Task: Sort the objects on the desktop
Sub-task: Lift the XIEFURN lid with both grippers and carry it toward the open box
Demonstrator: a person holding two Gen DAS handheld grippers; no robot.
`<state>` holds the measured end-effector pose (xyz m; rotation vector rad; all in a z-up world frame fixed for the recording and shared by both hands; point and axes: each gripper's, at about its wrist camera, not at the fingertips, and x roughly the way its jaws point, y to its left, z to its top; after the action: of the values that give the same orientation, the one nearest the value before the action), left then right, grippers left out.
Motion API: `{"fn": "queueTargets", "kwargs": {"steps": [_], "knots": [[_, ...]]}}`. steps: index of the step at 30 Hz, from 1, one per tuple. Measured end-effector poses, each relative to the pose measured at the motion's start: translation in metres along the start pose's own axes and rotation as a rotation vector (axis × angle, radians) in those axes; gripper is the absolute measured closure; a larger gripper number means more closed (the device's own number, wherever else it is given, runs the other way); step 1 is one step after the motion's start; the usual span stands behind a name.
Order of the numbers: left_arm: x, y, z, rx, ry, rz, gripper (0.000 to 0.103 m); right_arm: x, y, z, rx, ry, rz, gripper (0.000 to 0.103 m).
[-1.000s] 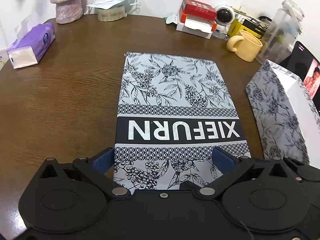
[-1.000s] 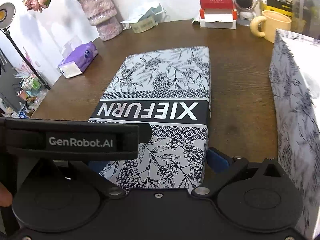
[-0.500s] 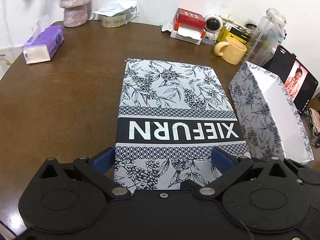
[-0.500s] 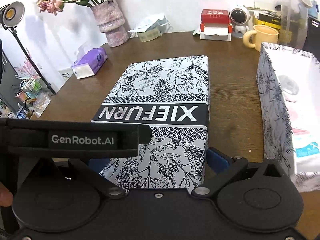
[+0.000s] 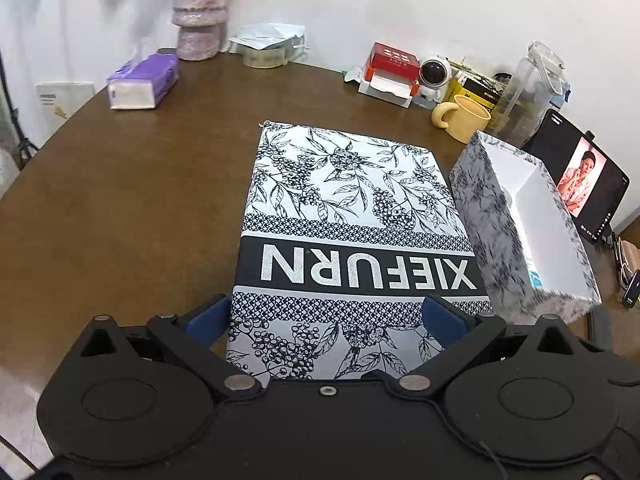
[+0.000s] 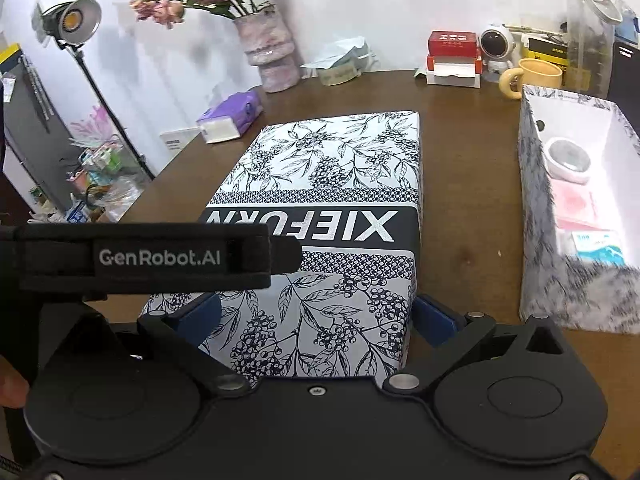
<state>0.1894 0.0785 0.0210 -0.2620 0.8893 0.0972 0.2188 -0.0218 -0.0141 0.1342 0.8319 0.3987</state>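
Both the left claw (image 5: pixel 326 316) and right claw (image 6: pixel 316 316) are gripping the patterned lid (image 5: pixel 344 236), seemingly lifting it off the bench (image 5: pixel 120 200).

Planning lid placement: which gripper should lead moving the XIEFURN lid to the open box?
Right, probably. Both the right gripper and the left gripper grip the lid at its near end, but the open box stands on the right gripper's side.
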Motion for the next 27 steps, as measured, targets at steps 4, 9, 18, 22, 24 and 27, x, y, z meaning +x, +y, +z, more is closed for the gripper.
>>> {"fn": "queueTargets", "kwargs": {"steps": [4,9,18,22,24,27], "knots": [[-0.019,-0.016,-0.028,-0.005,-0.004,0.010,0.002,-0.028,0.000,-0.021,-0.010,-0.014,0.007,0.001],[-0.041,-0.027,-0.059,-0.043,-0.008,0.008,0.002,-0.056,0.002,-0.046,-0.027,-0.020,0.010,0.001],[-0.076,-0.050,-0.094,-0.046,-0.049,-0.004,0.002,-0.104,0.004,-0.078,-0.050,-0.060,0.000,0.001],[-0.088,-0.068,-0.104,-0.025,-0.065,-0.016,0.002,-0.124,0.002,-0.088,-0.042,-0.085,-0.013,0.001],[-0.092,-0.079,-0.109,-0.006,-0.073,-0.024,0.002,-0.133,-0.003,-0.093,-0.031,-0.097,-0.021,0.001],[-0.098,-0.093,-0.115,0.017,-0.079,-0.037,0.002,-0.147,-0.011,-0.100,-0.017,-0.115,-0.037,0.001]]}}
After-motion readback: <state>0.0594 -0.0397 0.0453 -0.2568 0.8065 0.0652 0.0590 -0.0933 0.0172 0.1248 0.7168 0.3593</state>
